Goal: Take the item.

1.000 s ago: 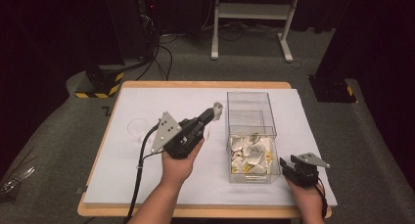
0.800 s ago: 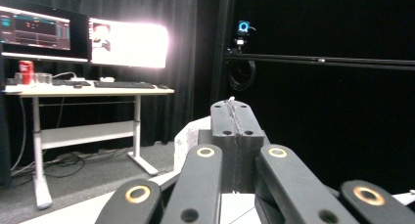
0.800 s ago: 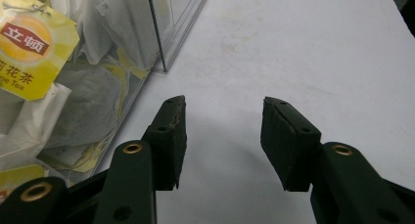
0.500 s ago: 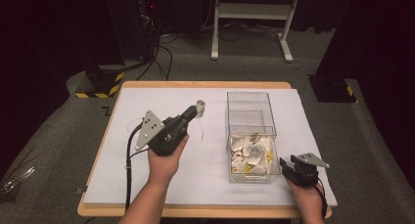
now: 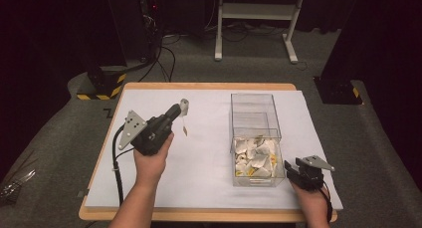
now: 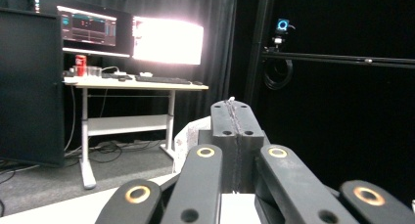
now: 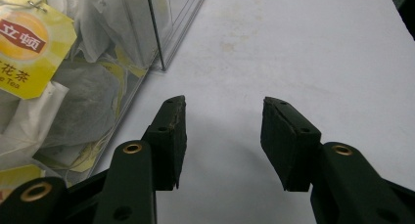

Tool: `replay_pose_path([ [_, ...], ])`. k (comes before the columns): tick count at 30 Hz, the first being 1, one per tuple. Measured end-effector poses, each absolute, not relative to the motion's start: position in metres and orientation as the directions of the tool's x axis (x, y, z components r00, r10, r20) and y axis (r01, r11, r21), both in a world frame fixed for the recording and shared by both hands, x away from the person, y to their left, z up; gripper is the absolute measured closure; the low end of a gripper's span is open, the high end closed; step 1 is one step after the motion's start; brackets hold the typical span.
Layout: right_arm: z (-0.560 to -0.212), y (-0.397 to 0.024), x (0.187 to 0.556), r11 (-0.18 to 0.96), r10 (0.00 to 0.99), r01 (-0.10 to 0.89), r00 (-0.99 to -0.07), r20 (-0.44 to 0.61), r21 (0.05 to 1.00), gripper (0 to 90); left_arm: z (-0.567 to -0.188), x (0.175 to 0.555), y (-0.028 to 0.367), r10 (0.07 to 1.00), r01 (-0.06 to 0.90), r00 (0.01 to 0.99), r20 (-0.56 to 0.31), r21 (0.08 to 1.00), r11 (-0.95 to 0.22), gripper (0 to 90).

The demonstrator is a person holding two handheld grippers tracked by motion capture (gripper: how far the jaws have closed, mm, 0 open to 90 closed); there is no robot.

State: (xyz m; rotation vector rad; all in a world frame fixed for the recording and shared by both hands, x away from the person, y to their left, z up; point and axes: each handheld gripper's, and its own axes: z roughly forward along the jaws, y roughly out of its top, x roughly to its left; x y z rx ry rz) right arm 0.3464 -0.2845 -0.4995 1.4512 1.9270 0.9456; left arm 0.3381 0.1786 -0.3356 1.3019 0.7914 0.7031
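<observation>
Holding a tea bag (image 5: 184, 106) clamped in our left tool (image 5: 180, 108), we keep it above the white surface (image 5: 209, 163), left of centre in the high view, its string and tag (image 5: 185, 131) dangling below. In the left gripper view the jaws press together on a sliver of paper. Our right tool (image 7: 222, 136) rests at the lower right with its jaws apart and empty, just beside the clear box (image 5: 256, 138) of tea bags.
</observation>
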Motion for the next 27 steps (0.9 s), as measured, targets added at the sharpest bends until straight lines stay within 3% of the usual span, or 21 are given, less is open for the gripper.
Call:
replay_pose_path([
  [27, -0.5, -0.283, 0.346, 0.176, 0.965, 0.584, -0.261, -0.022, 0.792, 52.5, -0.332, 0.343, 0.252, 0.885, -0.028, 0.445, -0.142, 0.985, 0.171, 90.0],
])
